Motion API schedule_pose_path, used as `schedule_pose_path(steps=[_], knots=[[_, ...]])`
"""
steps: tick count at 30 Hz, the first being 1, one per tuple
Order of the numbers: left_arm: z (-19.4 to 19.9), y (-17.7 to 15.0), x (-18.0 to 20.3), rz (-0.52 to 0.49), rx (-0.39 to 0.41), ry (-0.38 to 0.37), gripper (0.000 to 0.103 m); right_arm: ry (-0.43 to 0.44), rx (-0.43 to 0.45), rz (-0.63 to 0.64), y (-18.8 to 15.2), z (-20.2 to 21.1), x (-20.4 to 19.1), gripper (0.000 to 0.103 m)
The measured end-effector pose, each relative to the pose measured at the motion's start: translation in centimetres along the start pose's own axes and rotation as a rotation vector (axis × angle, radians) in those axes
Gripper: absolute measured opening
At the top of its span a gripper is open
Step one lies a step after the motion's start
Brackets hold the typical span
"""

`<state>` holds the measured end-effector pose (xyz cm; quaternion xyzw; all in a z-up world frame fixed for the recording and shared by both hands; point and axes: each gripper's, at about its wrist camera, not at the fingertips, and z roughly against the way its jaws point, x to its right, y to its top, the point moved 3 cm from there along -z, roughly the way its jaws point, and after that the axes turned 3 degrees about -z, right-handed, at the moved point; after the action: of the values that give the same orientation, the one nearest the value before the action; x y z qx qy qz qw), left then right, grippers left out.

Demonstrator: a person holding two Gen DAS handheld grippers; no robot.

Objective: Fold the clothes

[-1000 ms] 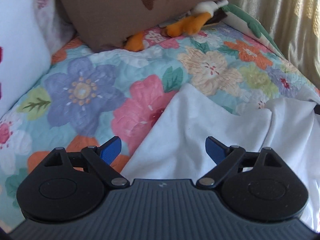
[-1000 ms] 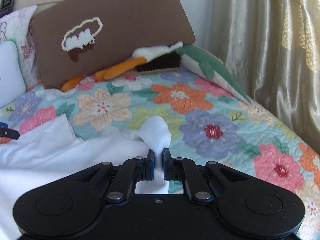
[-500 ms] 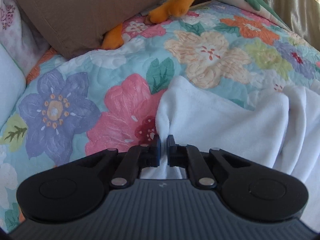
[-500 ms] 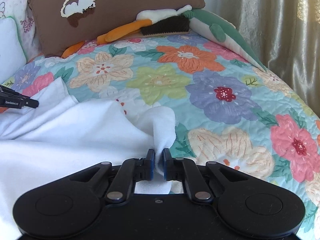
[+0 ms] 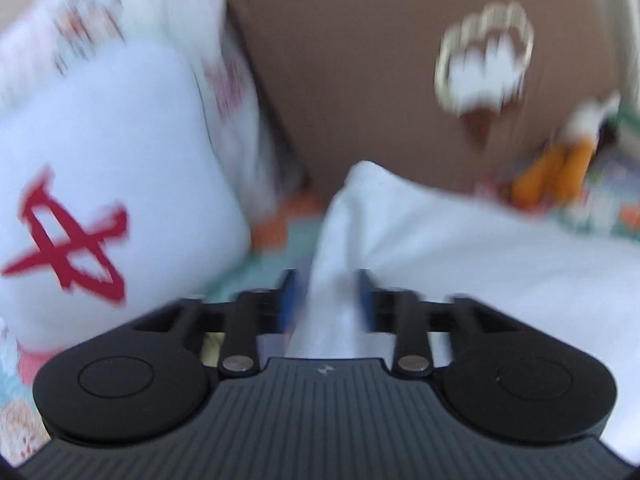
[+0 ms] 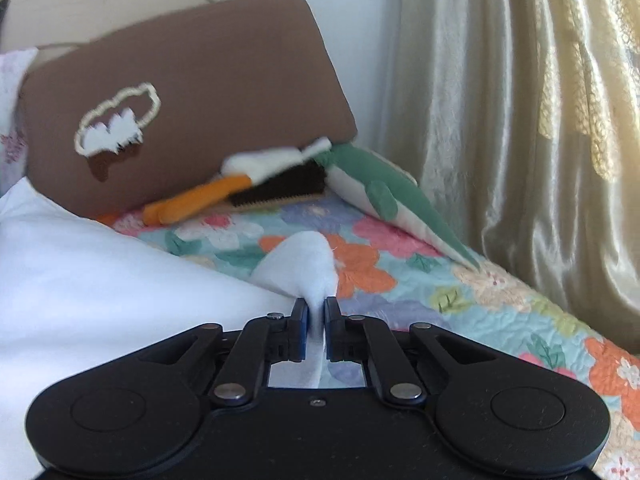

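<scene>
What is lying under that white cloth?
Under the white cloth lies the floral quilted bedspread, showing along its right edge; whatever else lies beneath is covered.

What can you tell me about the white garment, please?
The white garment is plain, soft cloth, loosely bunched over the floral quilt. The right gripper pinches a corner that puffs above its tips; the left gripper has another fold between its fingers, though blur hides how tightly.
</scene>
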<state>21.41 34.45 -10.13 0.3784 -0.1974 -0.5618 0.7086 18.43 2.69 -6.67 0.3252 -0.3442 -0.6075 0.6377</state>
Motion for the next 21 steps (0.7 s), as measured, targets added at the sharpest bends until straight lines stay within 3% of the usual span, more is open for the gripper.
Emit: schedule_pose_path(steps=[1,2,4,5,6,10,14,18,21], knots=[[-0.7,-0.8,-0.2,0.012,-0.066,-0.031,0.052,-0.015,-0.059,-0.014,-0.4,-0.8,0.2,0.011],[-0.9,-1.6,-0.5,0.033,-0.114,-0.064,0.054,-0.025,-0.094,-0.04,-0.7,-1.1,0.5,0.019],[0.1,-3.2,-1.3,0.084,-0.152,-0.132,0.063,-0.004,-0.131,-0.109,-1.5,-0.5,1.1,0.029],[1.0,-3.9,-1.6,0.075,-0.155,-0.155,0.072,0.014,-0.144,-0.146,-1.8,0.0,1.3,0.043],[2.0,-4.7,-1.9,0.055,-0.159,-0.158,0.074,0.032,-0.161,-0.181,-2.2,0.6,1.7,0.054],[6.9,-7.6,-2.8,-0.032,-0.177,-0.111,0.079,0.125,-0.236,-0.26,-3.6,3.8,2.0,0.054],[12.9,-10.1,-4.9,-0.061,-0.157,-0.068,0.081,0.231,-0.23,-0.264,-3.7,8.9,2.1,0.054],[18.7,-11.9,-6.6,-0.029,-0.142,-0.008,0.084,0.338,-0.224,-0.268,-3.8,14.1,2.1,0.055],[22.4,-13.2,-6.7,-0.021,-0.151,-0.029,0.084,0.41,-0.217,-0.244,-3.8,18.1,2.3,0.056]])
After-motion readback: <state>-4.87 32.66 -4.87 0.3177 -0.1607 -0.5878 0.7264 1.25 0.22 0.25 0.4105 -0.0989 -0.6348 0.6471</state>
